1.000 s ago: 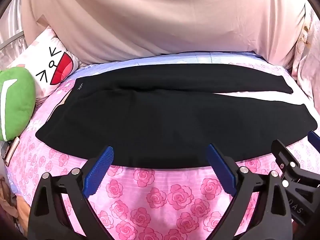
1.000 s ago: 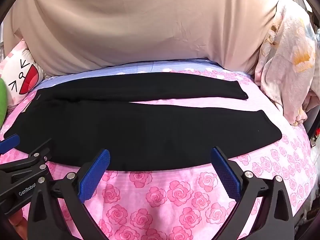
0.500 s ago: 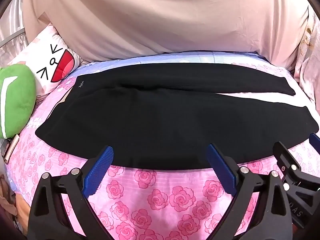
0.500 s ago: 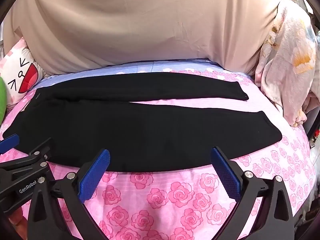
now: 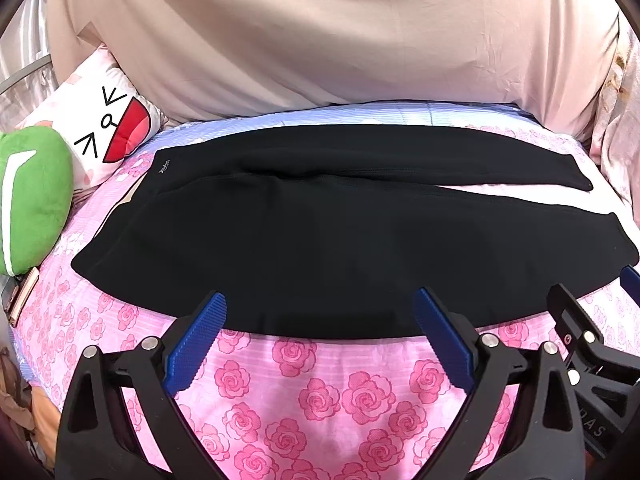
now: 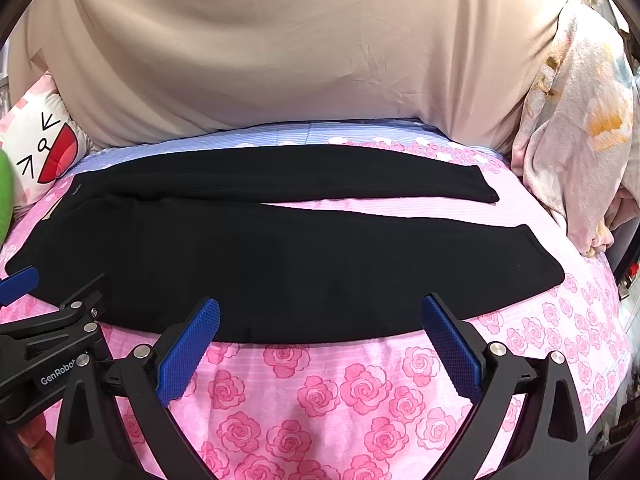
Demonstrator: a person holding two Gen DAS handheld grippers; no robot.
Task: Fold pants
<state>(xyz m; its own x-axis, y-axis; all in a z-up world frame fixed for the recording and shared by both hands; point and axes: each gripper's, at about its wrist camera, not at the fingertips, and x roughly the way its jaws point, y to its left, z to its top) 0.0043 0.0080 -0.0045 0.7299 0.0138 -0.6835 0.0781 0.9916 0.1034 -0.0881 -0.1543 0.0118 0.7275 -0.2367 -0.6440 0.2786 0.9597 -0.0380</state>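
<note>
Black pants (image 5: 320,232) lie flat on the pink rose bedsheet, waist at the left, two legs spread to the right; they also show in the right wrist view (image 6: 280,256). My left gripper (image 5: 320,308) is open and empty, hovering at the near edge of the pants' near leg. My right gripper (image 6: 320,312) is open and empty, also at the near edge, further right. The right gripper's body shows at the left wrist view's right edge (image 5: 592,344); the left gripper's body shows at the right wrist view's left (image 6: 52,340).
A green plush (image 5: 32,196) and a white cartoon pillow (image 5: 104,136) sit at the left. A beige cover (image 5: 340,32) rises behind the bed. A floral blanket (image 6: 576,140) is heaped at the right. A phone-like object (image 5: 22,296) lies at the left edge.
Both grippers drifted slightly; the view of the pants shifted a little. Nothing was grasped and the pants have not moved.
</note>
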